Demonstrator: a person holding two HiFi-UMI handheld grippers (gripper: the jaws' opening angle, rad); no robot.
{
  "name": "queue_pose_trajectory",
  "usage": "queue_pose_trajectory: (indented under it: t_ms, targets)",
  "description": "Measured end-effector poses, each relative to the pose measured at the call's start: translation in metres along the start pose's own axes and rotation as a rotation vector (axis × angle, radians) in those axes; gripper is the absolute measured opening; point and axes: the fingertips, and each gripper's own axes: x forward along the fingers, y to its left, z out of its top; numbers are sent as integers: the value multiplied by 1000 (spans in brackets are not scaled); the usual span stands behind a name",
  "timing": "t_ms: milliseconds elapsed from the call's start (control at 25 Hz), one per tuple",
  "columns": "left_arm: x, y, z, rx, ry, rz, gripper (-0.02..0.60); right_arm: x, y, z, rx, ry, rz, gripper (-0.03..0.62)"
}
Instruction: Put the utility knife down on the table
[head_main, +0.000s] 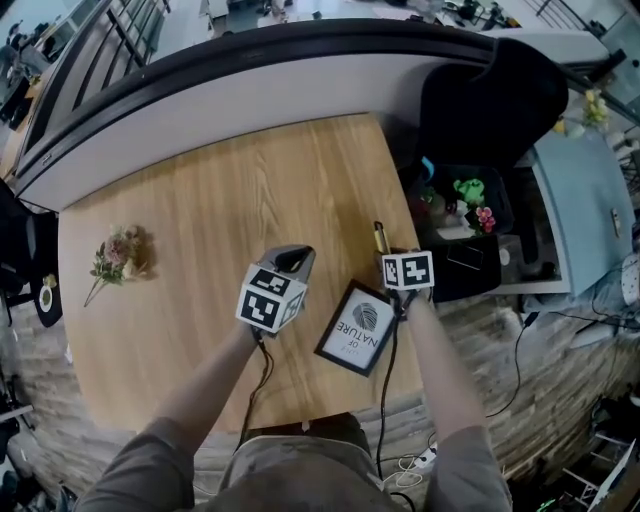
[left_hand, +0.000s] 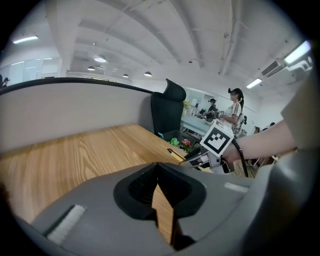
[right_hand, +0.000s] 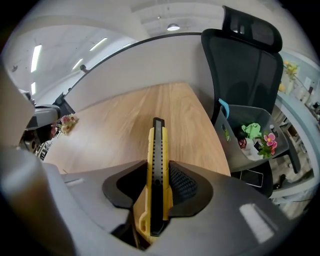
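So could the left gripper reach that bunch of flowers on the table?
Probably yes: the left gripper holds nothing, and only bare table lies between it and the flowers, off to its left.

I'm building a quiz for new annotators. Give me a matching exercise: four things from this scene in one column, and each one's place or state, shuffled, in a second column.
Things:
1. utility knife
2. flower bunch
3. framed card
4. left claw

Places or states:
A. lying toward the left side of the table
B. holding nothing
C. clamped in the right claw
D. flat on the table near its front edge

Pairs: 1-C; 2-A; 3-D; 4-B
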Motion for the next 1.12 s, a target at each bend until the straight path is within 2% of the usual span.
queue_pose_trajectory:
  t_ms: [200, 400, 720, 880, 1120]
  targets:
    - [0, -1, -14, -25, 24, -1, 0, 4, -6, -4, 43, 4, -3, 138]
    - [-5, -1, -19, -38, 35, 12, 0, 3, -7, -4, 64, -24, -49, 138]
    - [-22, 1, -16, -52, 20, 30, 0, -14, -8, 1, 85, -78, -31, 138]
    - [-41, 2, 1, -42, -9, 54, 0, -55, 3, 24, 40, -156, -38, 138]
    - [-85, -6, 50, -1, -115, 72, 0, -149, 48, 71, -46, -367, 17, 131]
